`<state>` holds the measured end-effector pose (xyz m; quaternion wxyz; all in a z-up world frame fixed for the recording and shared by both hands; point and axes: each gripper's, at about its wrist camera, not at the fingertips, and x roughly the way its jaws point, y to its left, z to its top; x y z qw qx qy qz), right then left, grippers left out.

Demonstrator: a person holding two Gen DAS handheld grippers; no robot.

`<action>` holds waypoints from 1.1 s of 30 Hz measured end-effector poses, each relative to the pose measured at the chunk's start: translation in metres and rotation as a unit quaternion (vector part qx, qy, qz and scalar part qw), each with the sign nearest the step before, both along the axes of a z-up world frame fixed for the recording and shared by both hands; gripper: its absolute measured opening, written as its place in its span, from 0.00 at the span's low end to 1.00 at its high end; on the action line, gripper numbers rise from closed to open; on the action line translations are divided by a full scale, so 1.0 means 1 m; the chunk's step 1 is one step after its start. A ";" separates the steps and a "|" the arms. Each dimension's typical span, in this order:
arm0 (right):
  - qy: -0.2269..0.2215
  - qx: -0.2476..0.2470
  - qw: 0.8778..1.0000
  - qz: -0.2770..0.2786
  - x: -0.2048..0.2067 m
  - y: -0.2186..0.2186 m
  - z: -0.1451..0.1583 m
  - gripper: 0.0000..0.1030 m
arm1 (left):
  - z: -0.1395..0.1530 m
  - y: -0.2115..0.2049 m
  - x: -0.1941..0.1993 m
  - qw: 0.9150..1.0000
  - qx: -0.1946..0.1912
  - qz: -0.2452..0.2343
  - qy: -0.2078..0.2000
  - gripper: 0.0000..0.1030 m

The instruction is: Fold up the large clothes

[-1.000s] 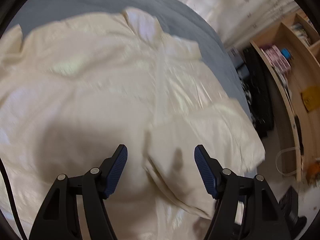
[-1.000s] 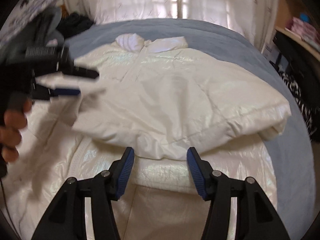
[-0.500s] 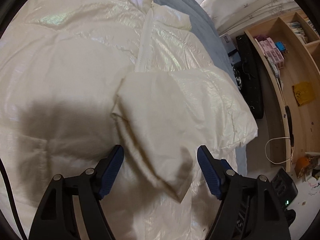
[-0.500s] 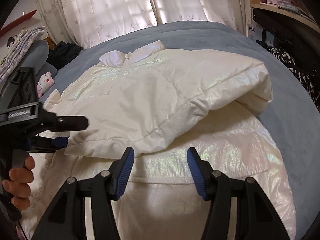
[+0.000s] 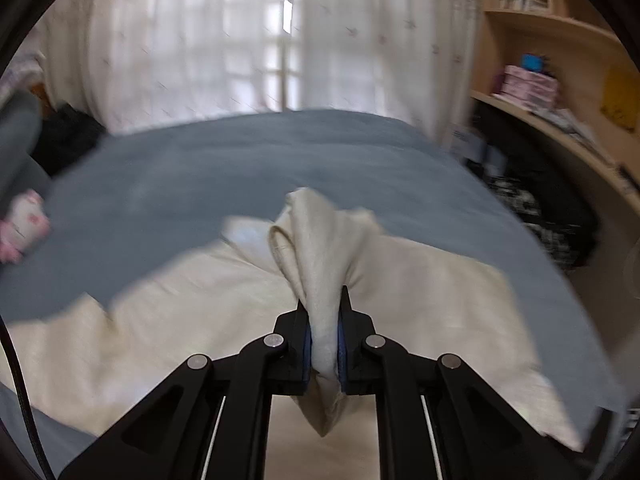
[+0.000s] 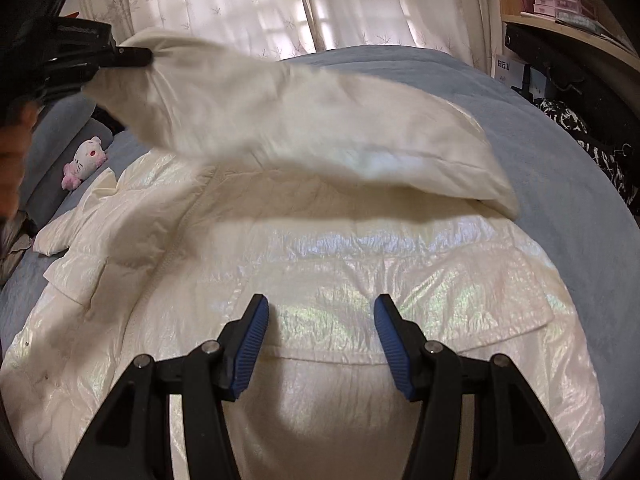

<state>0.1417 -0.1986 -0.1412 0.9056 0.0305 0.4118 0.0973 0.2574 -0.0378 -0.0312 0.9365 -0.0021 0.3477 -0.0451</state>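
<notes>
A large shiny white puffer jacket (image 6: 320, 264) lies spread on a blue-grey bed (image 6: 560, 184). My left gripper (image 5: 323, 312) is shut on the cuff of the jacket's sleeve (image 5: 320, 248). In the right wrist view the left gripper (image 6: 148, 55) holds the sleeve (image 6: 320, 120) lifted high above the jacket body, stretched from upper left to the right shoulder. My right gripper (image 6: 320, 316) is open and empty, low over the jacket's lower front near a pocket flap.
A pink-and-white plush toy (image 6: 86, 160) lies on the bed at the left. Curtains (image 6: 280, 4) hang behind the bed. Wooden shelves (image 5: 560, 80) and dark bags (image 6: 576, 120) stand on the right side.
My left gripper has closed on the sleeve cuff and lifted it up and to the left, off the jacket body. The right gripper stayed open over the jacket's lower front.
</notes>
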 end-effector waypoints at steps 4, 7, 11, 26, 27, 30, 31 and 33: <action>0.009 0.000 1.000 0.000 0.003 0.000 -0.001 0.54 | -0.052 0.023 0.024 0.996 0.026 0.033 0.073 0.17; 0.036 -0.005 0.999 -0.002 0.008 0.001 0.002 0.54 | -0.121 0.041 0.033 0.981 0.037 0.057 0.179 0.22; 0.089 0.035 0.995 -0.003 0.015 -0.012 0.025 0.54 | -0.135 0.060 0.024 0.982 -0.026 0.073 0.175 0.51; 0.144 0.208 0.956 -0.148 0.140 -0.158 0.016 0.75 | -0.137 0.058 0.055 0.967 -0.132 0.104 0.190 0.30; 0.155 0.225 0.950 -0.148 0.144 -0.160 0.006 0.75 | -0.133 0.053 0.057 0.969 -0.126 0.093 0.191 0.21; 0.183 0.274 0.936 -0.124 0.152 -0.148 -0.022 0.67 | -0.116 0.048 0.056 0.978 -0.091 0.100 0.160 0.08; 0.172 0.260 0.944 -0.109 0.149 -0.139 -0.019 0.44 | -0.109 0.049 0.056 0.980 -0.088 0.102 0.145 0.07; 0.124 0.198 0.968 -0.096 0.143 -0.122 0.002 0.28 | -0.100 0.056 0.053 0.984 -0.078 0.119 0.109 0.05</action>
